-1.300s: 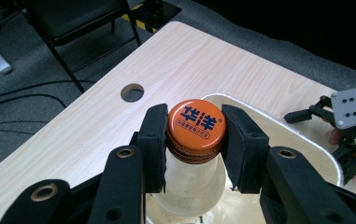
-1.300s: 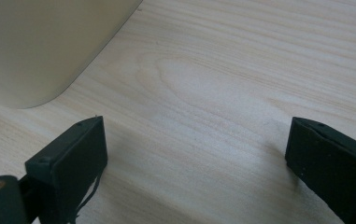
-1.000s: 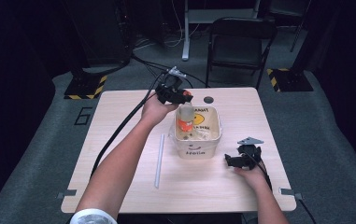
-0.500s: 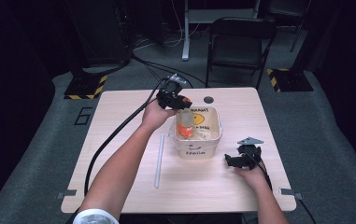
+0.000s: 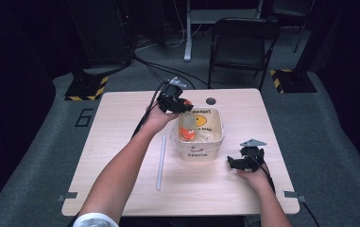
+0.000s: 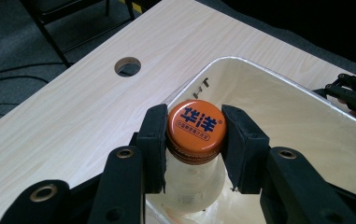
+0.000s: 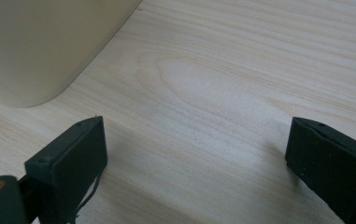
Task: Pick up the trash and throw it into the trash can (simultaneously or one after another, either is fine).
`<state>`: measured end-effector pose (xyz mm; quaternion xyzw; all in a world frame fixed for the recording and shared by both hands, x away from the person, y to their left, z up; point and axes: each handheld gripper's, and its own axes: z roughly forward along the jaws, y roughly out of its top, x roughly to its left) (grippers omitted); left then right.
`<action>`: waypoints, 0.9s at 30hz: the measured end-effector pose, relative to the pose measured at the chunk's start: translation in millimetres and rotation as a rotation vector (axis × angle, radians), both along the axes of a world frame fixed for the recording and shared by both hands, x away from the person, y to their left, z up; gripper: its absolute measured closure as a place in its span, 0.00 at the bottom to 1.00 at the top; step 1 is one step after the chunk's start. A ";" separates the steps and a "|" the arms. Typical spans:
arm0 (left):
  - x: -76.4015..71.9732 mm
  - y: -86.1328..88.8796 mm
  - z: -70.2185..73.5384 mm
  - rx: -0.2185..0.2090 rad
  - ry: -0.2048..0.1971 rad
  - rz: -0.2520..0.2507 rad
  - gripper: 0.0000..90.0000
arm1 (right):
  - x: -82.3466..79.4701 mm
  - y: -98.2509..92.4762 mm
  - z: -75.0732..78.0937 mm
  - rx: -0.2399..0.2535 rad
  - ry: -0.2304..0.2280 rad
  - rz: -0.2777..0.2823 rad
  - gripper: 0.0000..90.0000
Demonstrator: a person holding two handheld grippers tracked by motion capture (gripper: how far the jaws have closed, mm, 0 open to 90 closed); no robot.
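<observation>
Tabletop (image 5: 121, 156) wood lies under the right gripper (image 5: 242, 161), which rests nearest the person, just right of the bin (image 5: 214, 142), jaws spread wide and empty. Left of the bin lies a white rod (image 5: 160, 161). Farther off, the left gripper (image 6: 194, 144) clamps the orange cap (image 6: 196, 125) of a clear bottle (image 6: 192, 184), upright inside the bin.

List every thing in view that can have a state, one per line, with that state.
bottle: upright, orange cap on, held over the tub's inside
left gripper: shut on the bottle at its cap
right gripper: jaws wide apart, nothing between them, low at the table
tub: upright, open-topped, on the table
clear tube: lying flat on the table, left of the tub
</observation>
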<state>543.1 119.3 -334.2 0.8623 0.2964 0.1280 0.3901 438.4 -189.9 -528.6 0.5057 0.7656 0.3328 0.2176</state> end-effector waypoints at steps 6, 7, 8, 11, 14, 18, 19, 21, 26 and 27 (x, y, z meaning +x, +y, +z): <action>-0.3 2.7 0.0 -0.024 -0.005 0.003 0.66 | -0.1 0.0 0.0 0.000 0.000 0.000 0.05; -1.4 3.2 2.7 -0.046 -0.009 0.007 0.64 | -0.1 0.1 0.1 0.001 0.001 0.000 0.05; -1.4 3.2 2.7 -0.046 -0.009 0.007 0.62 | -0.1 0.1 0.1 0.001 0.001 0.000 0.05; -5.9 4.0 7.4 -0.056 -0.021 0.002 0.58 | -0.3 0.2 0.1 0.001 0.002 -0.002 0.05; -8.2 5.2 9.5 -0.059 -0.026 0.005 0.56 | -0.1 0.0 0.1 0.001 0.001 0.000 0.05; -13.5 11.3 17.5 -0.071 -0.048 0.012 0.56 | -0.2 0.1 0.1 0.001 0.001 -0.001 0.05; -16.2 14.6 21.4 -0.079 -0.055 0.019 0.56 | -0.1 0.1 0.1 0.001 0.001 -0.001 0.05; -18.7 18.2 24.4 -0.080 -0.062 0.021 0.56 | -0.1 0.1 0.1 0.001 0.001 -0.001 0.05; -25.7 27.6 28.0 -0.081 -0.075 0.033 0.57 | -0.1 0.0 0.0 0.001 0.001 0.000 0.05; -29.2 31.7 28.0 -0.089 -0.075 0.041 0.57 | -0.2 0.0 0.1 0.001 0.001 -0.001 0.05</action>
